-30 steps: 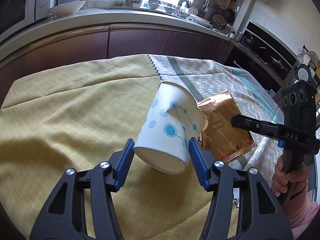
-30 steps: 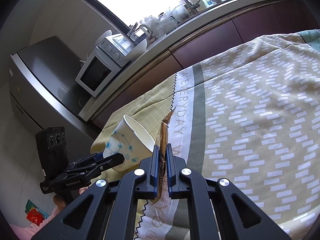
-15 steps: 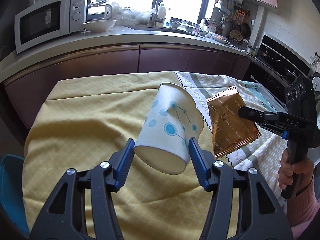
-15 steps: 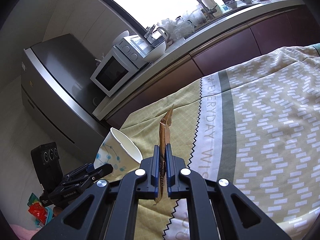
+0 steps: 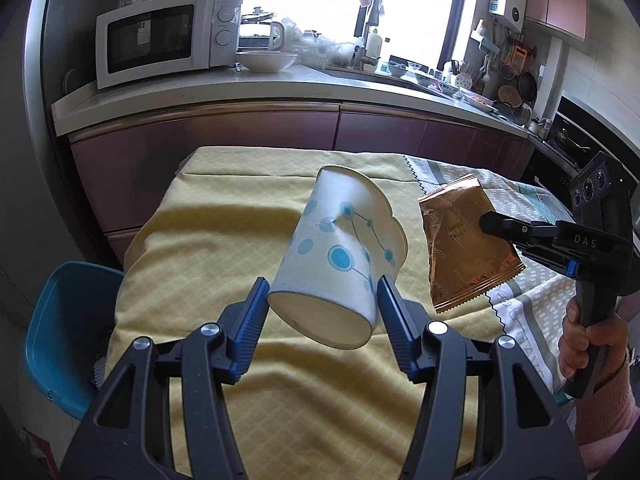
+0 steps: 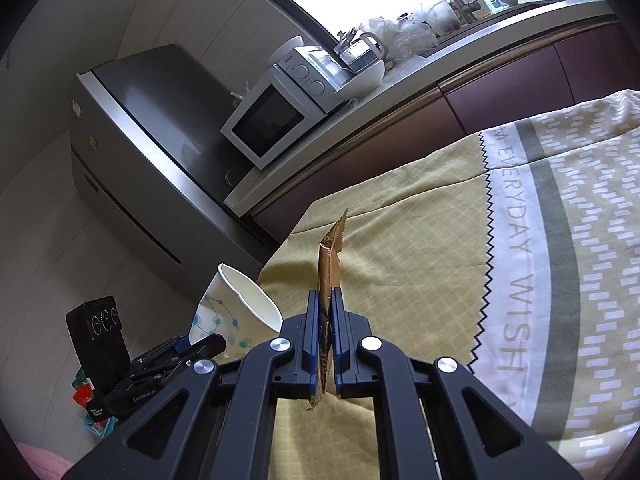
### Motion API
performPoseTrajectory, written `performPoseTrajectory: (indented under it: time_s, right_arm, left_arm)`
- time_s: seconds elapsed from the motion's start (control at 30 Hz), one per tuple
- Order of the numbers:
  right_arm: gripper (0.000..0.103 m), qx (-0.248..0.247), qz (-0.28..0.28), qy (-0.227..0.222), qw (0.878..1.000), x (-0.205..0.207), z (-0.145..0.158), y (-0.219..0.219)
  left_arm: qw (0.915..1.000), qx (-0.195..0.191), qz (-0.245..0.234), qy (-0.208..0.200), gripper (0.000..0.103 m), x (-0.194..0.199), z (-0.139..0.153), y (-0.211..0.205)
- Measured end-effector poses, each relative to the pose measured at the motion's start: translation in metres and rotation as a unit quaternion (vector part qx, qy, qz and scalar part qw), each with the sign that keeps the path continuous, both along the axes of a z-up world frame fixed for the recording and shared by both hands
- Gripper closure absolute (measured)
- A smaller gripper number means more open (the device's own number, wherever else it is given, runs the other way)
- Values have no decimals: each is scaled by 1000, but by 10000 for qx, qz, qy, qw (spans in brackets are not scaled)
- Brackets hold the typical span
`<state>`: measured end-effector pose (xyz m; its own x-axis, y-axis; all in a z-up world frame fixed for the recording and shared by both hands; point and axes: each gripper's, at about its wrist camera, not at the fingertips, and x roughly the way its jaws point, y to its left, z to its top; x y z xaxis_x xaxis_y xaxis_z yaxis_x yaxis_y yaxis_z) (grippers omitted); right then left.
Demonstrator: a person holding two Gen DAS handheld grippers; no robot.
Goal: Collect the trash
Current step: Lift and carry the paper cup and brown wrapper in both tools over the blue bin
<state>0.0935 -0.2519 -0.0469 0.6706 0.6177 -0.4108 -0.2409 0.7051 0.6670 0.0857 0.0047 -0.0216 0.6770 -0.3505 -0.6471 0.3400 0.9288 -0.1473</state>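
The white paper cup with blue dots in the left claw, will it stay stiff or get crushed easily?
The white paper cup with blue dots probably crushes easily: its rim already looks dented. It seems light and empty, since the left claw holds it tilted above the yellow tablecloth. A gentle squeeze is likely enough.

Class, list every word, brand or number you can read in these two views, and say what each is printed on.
"DAS": on the black right gripper body.
"GenRobot.AI": on the black left gripper body.
"EVERYDAY WISH": on the white band of the yellow and grey tablecloth.
White microwave brand: too small.
Shiny copper snack wrapper print: too blurred.
White paper cup with blue dots: no text.
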Motion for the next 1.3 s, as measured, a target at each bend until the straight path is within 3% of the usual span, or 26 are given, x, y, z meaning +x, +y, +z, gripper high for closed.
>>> performPoseTrajectory:
  time_s: [1.3]
  right_arm:
    - [98, -40, 1309, -1, 9914, 35, 10, 148]
  left_arm:
    - [9926, -241, 1191, -59, 48, -42, 2, 126]
